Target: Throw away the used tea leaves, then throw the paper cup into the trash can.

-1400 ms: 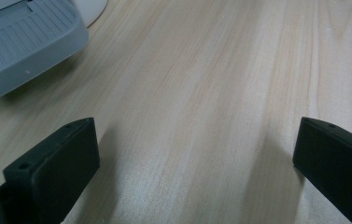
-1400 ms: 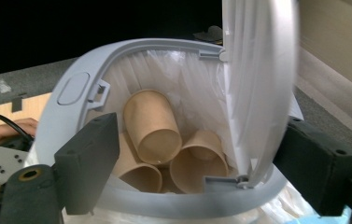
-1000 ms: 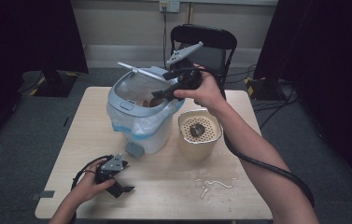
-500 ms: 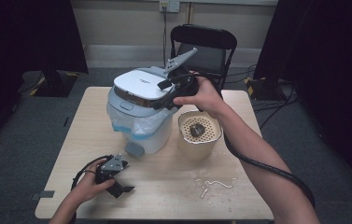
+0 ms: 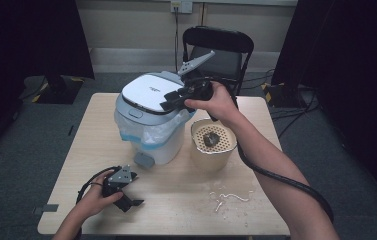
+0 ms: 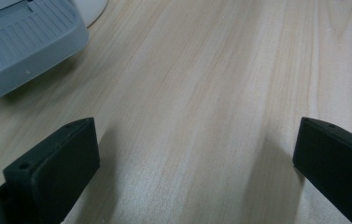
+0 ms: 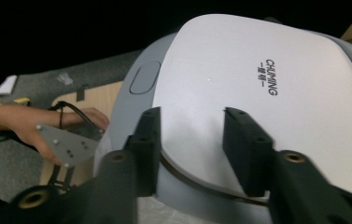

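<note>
A white and grey pedal bin (image 5: 156,142) with a clear bag liner stands on the wooden table (image 5: 186,210). Its white lid (image 5: 146,92) (image 7: 257,70) lies flat and closed. My right gripper (image 5: 172,101) (image 7: 191,116) rests over the lid's near edge, tilted down onto it. Its jaws have just been closing and stand narrowed with a gap, nothing held between them. My left gripper (image 5: 132,192) (image 6: 197,140) lies on the table at the front left, open wide over bare wood. The bin's grey foot pedal (image 6: 19,42) (image 5: 143,160) sits just ahead of it.
A beige perforated tub (image 5: 213,152) with a dark lump (image 5: 210,139) inside stands right of the bin. White scraps (image 5: 231,196) lie near the table's front right. A black folding chair (image 5: 218,47) stands behind the table. The left hand's grey plate (image 7: 64,144) shows beyond the bin.
The bin's lid has swung down from open to closed under my right gripper, which came down with it and narrowed its jaws. The left gripper has stayed put.
</note>
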A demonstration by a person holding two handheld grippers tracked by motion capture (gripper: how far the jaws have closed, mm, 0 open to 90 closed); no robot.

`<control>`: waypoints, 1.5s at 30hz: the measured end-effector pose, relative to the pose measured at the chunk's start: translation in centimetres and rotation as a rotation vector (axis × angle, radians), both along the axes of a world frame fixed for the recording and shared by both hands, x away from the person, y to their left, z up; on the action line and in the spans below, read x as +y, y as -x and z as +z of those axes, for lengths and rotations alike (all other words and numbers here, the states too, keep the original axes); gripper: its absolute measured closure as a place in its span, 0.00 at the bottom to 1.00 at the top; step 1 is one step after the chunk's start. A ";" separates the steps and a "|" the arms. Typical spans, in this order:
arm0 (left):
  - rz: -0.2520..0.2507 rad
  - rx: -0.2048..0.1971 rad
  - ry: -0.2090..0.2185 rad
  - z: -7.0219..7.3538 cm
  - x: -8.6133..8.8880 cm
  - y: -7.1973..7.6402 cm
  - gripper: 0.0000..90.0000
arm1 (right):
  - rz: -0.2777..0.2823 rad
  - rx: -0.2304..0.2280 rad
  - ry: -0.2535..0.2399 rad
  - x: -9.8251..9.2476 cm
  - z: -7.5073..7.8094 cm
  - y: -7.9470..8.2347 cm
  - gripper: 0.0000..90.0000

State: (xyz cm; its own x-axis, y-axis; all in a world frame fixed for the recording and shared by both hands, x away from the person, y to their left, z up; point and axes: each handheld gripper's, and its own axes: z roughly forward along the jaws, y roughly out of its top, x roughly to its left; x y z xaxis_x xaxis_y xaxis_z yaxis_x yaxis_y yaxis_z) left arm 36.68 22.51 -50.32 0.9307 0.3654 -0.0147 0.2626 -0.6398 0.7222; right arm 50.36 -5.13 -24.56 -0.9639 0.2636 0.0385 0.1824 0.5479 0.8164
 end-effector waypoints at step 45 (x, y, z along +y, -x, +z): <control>-0.007 0.001 -0.001 0.0 0.0 0.1 0.00 | -0.057 0.002 -0.022 1.1 -1.0 -1.0 0.50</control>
State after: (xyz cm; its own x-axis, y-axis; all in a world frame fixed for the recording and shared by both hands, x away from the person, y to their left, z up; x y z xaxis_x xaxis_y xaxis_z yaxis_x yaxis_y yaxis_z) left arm 36.55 22.52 -50.31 0.9331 0.3594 -0.0155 0.2593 -0.6421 0.7214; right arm 51.39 -4.02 -25.59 -0.9473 0.3169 0.0467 0.2142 0.5185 0.8278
